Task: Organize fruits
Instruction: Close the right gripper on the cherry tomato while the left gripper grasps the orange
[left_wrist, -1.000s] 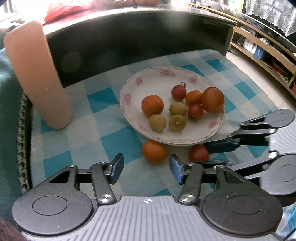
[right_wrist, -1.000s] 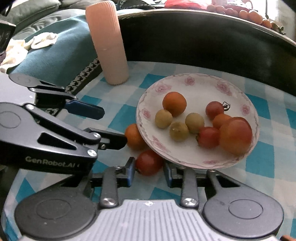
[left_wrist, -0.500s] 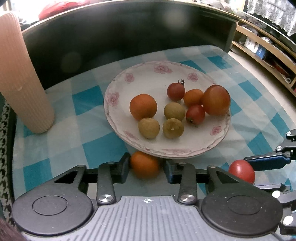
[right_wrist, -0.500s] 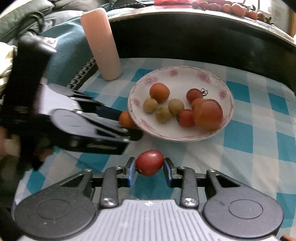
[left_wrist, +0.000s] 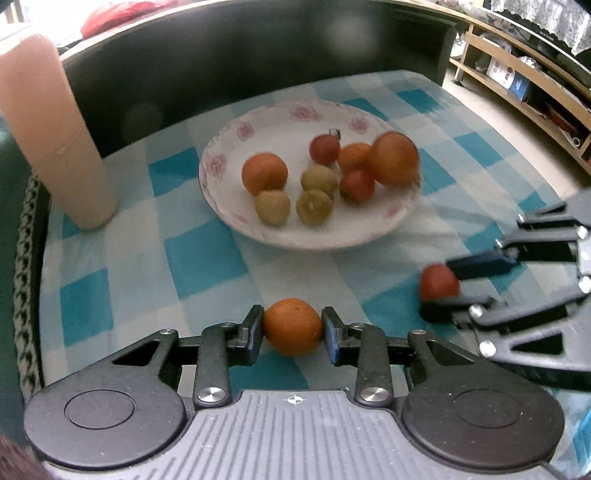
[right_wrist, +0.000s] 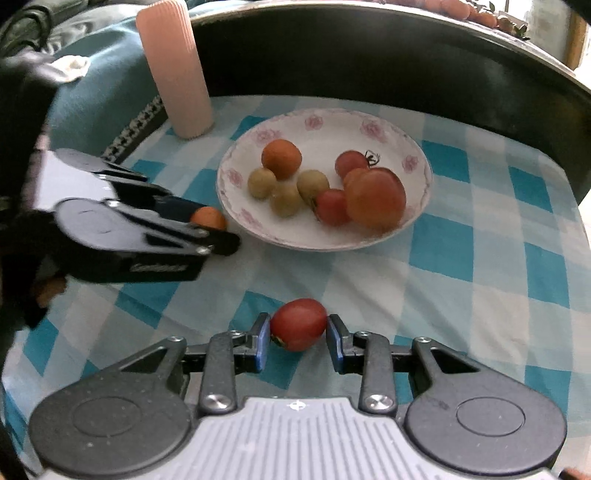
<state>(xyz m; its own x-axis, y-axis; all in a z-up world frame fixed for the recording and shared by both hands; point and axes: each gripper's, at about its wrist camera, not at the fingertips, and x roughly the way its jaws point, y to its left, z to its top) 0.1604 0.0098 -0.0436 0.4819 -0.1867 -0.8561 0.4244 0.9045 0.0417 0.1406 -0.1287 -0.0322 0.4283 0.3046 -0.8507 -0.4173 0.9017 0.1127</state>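
My left gripper (left_wrist: 292, 328) is shut on a small orange fruit (left_wrist: 292, 326) and holds it above the checked cloth, near the plate's front. It also shows in the right wrist view (right_wrist: 208, 218). My right gripper (right_wrist: 298, 332) is shut on a red tomato (right_wrist: 298, 324), seen too in the left wrist view (left_wrist: 439, 282), to the plate's right front. The white flowered plate (left_wrist: 295, 236) (right_wrist: 332, 129) holds several fruits: an orange one (left_wrist: 264, 173), three green-brown ones (left_wrist: 318, 179), small red tomatoes (left_wrist: 356, 185) and a large orange-red one (left_wrist: 393, 158).
A tall ribbed pink cup (left_wrist: 48, 129) (right_wrist: 173, 70) stands on the cloth left of the plate. A dark curved ledge (left_wrist: 258, 55) rises behind the plate. A teal cushion (right_wrist: 96, 88) lies at the left. Wooden shelves (left_wrist: 524, 88) stand at the far right.
Both grippers have closed on their fruits beside the plate's front rim and lifted them back toward me, away from the plate. The left one was open a second ago.
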